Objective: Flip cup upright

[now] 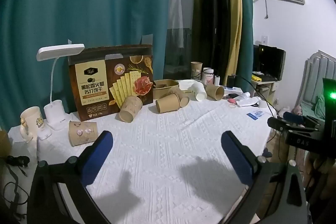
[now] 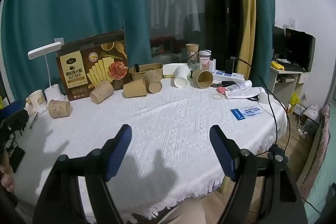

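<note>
Several brown paper cups lie on their sides on the white tablecloth (image 1: 168,140). One patterned cup (image 1: 83,132) lies just beyond my left gripper's left finger; it shows at the left in the right wrist view (image 2: 59,108). More cups lie farther back (image 1: 130,108) (image 1: 168,103) (image 1: 215,92), with a white cup (image 1: 199,90) among them. My left gripper (image 1: 167,136) is open and empty above the cloth. My right gripper (image 2: 170,131) is open and empty near the table's front edge, far from the cups (image 2: 134,87) (image 2: 202,78).
A cracker box (image 1: 111,79) stands at the back with a white desk lamp (image 1: 55,85) and a mug (image 1: 31,121) to its left. A brown tray (image 1: 166,87), jar (image 1: 208,76), blue card (image 2: 247,112) and black cable (image 2: 273,110) are at the right.
</note>
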{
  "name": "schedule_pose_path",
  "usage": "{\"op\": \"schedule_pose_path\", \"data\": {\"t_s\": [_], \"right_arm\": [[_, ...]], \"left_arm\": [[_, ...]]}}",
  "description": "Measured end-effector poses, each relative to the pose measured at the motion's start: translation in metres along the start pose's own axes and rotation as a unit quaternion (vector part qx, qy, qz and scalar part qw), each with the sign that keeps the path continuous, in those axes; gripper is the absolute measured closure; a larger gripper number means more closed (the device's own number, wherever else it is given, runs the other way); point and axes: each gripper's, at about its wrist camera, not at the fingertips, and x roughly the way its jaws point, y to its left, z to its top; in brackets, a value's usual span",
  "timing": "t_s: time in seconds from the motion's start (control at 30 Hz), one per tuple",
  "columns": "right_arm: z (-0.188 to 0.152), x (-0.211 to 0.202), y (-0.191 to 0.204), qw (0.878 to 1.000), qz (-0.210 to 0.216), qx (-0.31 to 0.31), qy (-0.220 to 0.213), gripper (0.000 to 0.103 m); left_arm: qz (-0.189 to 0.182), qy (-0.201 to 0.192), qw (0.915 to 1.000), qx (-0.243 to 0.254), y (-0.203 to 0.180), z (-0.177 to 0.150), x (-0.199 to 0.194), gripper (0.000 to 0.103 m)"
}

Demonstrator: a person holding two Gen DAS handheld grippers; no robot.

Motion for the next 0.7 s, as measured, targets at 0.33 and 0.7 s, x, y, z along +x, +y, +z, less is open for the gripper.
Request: {"op": "schedule_pose_path", "data": {"t_s": [0.33,0.7], "right_arm": [[0.0037,-0.0025,0.0007,1.0,0.001,-0.001,0.0,0.029],[0.0049,-0.0036,0.0006,1.0,0.0,0.0,-0.001,0.029]], "left_arm": [[0.001,-0.001,1.0,0.001,0.0002,0.0,0.0001,0.0],[0.001,-0.004,1.0,0.002,0.0,-0.0001,-0.0003,0.0]]}}
